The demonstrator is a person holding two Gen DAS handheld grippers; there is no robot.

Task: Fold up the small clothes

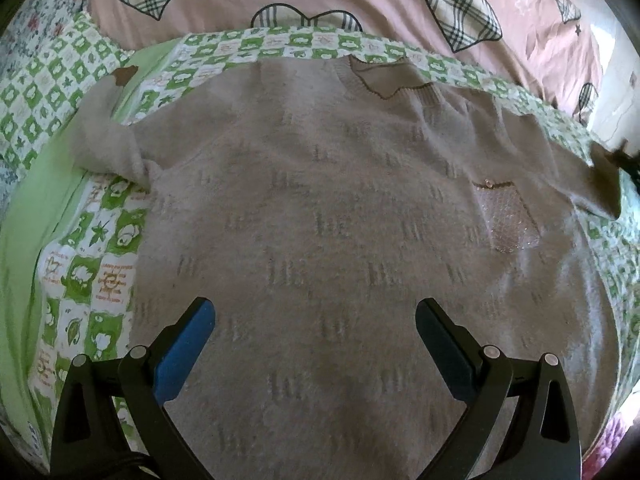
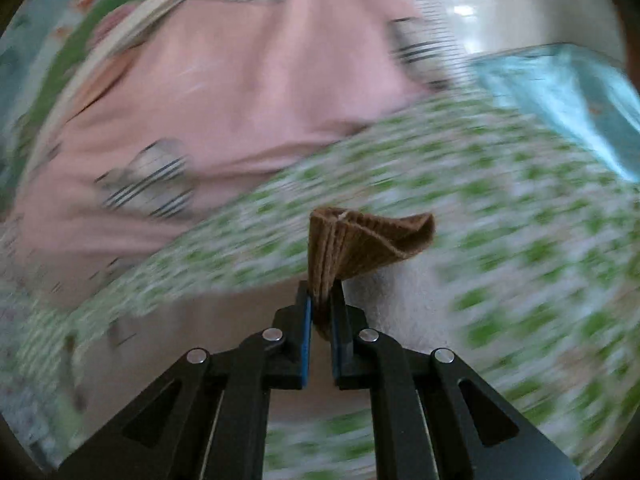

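sweater (image 1: 340,208): beige knit, faint repeated motif, small chest pocket | spread flat, front up, on green-checked sheet | brown ribbed cuff (image 2: 360,248): bunched, lifted off sheet, pinched between pads

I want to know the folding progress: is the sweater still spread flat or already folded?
Still spread. The sweater lies open on the green checked sheet, body unfolded; only its brown cuff is pinched in the right gripper.
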